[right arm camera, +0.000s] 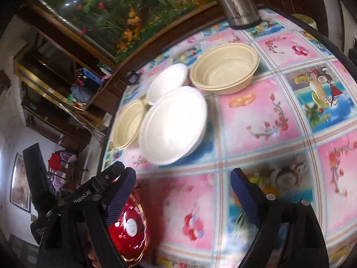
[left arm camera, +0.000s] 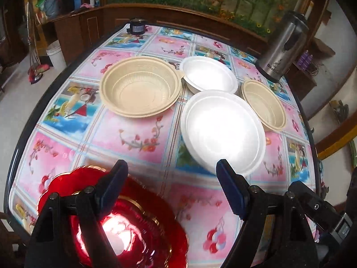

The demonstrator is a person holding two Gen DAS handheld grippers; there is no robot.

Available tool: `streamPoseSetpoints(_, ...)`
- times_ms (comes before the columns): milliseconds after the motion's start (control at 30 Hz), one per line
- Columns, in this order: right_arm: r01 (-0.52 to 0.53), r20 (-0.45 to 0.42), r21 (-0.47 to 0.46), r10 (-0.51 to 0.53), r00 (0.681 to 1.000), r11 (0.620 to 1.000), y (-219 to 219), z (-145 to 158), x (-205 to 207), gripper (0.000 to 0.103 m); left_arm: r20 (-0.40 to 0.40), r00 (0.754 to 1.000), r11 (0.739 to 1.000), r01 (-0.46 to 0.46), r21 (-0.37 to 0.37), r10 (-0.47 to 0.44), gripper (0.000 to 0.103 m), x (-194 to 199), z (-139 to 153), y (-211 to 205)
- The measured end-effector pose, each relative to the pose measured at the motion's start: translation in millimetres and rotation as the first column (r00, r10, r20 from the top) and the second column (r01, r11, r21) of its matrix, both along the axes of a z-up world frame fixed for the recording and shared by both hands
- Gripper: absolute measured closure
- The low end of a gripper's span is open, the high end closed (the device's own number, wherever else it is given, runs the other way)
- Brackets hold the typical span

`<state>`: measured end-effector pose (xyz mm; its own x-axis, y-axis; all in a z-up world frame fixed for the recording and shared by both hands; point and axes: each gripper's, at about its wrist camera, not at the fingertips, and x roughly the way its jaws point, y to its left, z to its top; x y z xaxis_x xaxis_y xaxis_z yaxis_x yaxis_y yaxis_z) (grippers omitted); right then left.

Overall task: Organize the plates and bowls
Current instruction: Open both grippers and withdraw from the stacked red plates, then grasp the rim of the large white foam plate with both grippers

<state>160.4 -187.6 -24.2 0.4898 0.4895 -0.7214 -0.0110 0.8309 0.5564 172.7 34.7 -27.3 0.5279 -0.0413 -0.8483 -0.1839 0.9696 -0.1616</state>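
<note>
Left wrist view, reading left to right from the near white bowl [left arm camera: 223,129]: the red plate [left arm camera: 125,230] lies nearest the camera under the left gripper [left arm camera: 171,187], whose jaws stand apart, gripping nothing. One tan bowl [left arm camera: 140,87] sits left of it, a smaller white bowl [left arm camera: 208,73] behind, another tan bowl [left arm camera: 264,105] right. All look empty, though glare hides the white interiors. The right gripper [right arm camera: 183,192] is likewise wide and empty. Nothing is in hand; next probably calls for closing on one rim to nest matching bowls.

Left gripper [left arm camera: 171,167]: jaws wide apart, nothing between the pads, aimed steeply downward.
Right gripper [right arm camera: 183,176]: jaws wide apart, nothing gripped, tilted downward.
Left finger [left arm camera: 116,178]: blue ribbed pad facing inward.
</note>
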Motion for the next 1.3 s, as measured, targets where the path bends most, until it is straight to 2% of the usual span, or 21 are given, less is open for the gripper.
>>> streamPoseSetpoints(267,0.037,-0.086,0.051,-0.032,0.996,0.998,-13,-25,58,0.015,-0.051,0.998,0.999,-0.04,0.014,0.041,0.021,37,-14,-9)
streamPoseSetpoints(433,0.024,-0.117,0.067,-0.016,0.993,0.997,-11,-36,80,0.036,-0.08,0.995,0.999,-0.051,0.013,0.052,0.021,50,-24,-13)
streamPoseSetpoints(567,0.02,-0.123,0.061,-0.013,0.992,0.998,-6,-43,90,0.039,-0.112,0.993,0.999,-0.045,0.021,0.047,0.021,57,-34,-17)
streamPoseSetpoints(700,0.009,-0.127,0.044,-0.003,0.992,0.999,-1,-48,96,0.048,-0.124,0.991,0.999,-0.049,0.001,0.049,0.023,62,-38,-17)
streamPoseSetpoints(767,0.005,-0.131,0.038,0.0,0.991,0.999,1,-50,97,0.054,-0.129,0.991,0.999,-0.047,-0.016,0.045,0.036,65,-41,-18)
streamPoseSetpoints(833,-0.003,-0.138,0.029,0.007,0.99,1.0,3,-52,98,0.063,-0.151,0.988,0.999,-0.035,-0.037,0.028,0.061,68,-45,-20)
streamPoseSetpoints(867,-0.007,-0.141,0.023,0.01,0.99,1.0,4,-53,98,0.066,-0.162,0.986,0.999,-0.03,-0.045,0.023,0.064,70,-48,-21)
streamPoseSetpoints(933,-0.015,-0.148,0.008,0.016,0.989,1.0,7,-56,99,0.077,-0.172,0.985,0.999,-0.029,-0.04,0.022,0.084,70,-52,-22)
streamPoseSetpoints(1000,-0.023,-0.146,0.007,0.024,0.989,1.0,8,-58,98,0.092,-0.173,0.985,0.999,-0.03,-0.045,0.022,0.092,69,-54,-22)
streamPoseSetpoints(1300,-0.026,-0.103,-0.019,0.024,0.994,0.999,6,-46,85,0.093,-0.121,0.993,0.999,-0.001,-0.035,-0.003,0.093,53,-36,-28)
